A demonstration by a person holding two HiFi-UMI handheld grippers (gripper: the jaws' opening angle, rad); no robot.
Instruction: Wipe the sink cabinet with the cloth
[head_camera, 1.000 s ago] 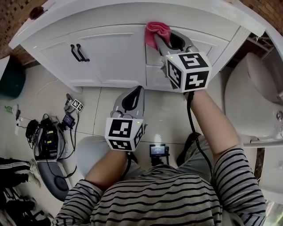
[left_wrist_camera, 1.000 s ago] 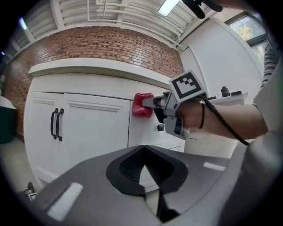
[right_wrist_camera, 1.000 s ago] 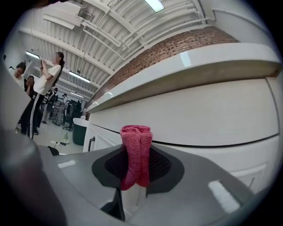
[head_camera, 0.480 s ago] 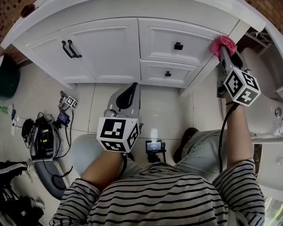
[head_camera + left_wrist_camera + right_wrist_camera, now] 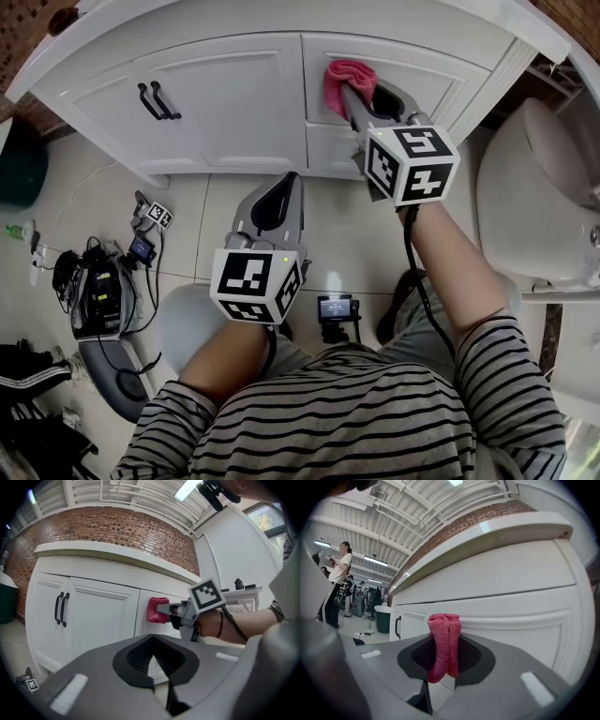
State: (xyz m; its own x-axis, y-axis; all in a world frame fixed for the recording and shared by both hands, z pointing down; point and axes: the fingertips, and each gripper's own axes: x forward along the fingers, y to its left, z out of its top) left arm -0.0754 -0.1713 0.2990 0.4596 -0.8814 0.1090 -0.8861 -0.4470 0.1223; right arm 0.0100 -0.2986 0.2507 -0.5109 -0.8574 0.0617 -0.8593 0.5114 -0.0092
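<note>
Pink knit cloth (image 5: 350,82) pinched in claw of right gripper (image 5: 351,96), bunched upright betw. the two dark pads (image 5: 471,656), top end sticking out past the tips. Pressed against upper drawer front of white panelled sink cabinet (image 5: 234,94), just right of the seam w/ the double doors; seen touching the panel in left gripper view. Pair of black bar handles (image 5: 157,100) on the doors, well apart from cloth. Left gripper (image 5: 284,184) lower down over pale floor tiles (image 5: 211,234), pointed at cabinet base, not touching it; claw pressed together, nothing betw. the pads. White toilet (image 5: 534,206) just beside cabinet on the right. Dark green bin (image 5: 19,164) and tangle of black gear w/ cables (image 5: 98,300) on floor at far left.
</note>
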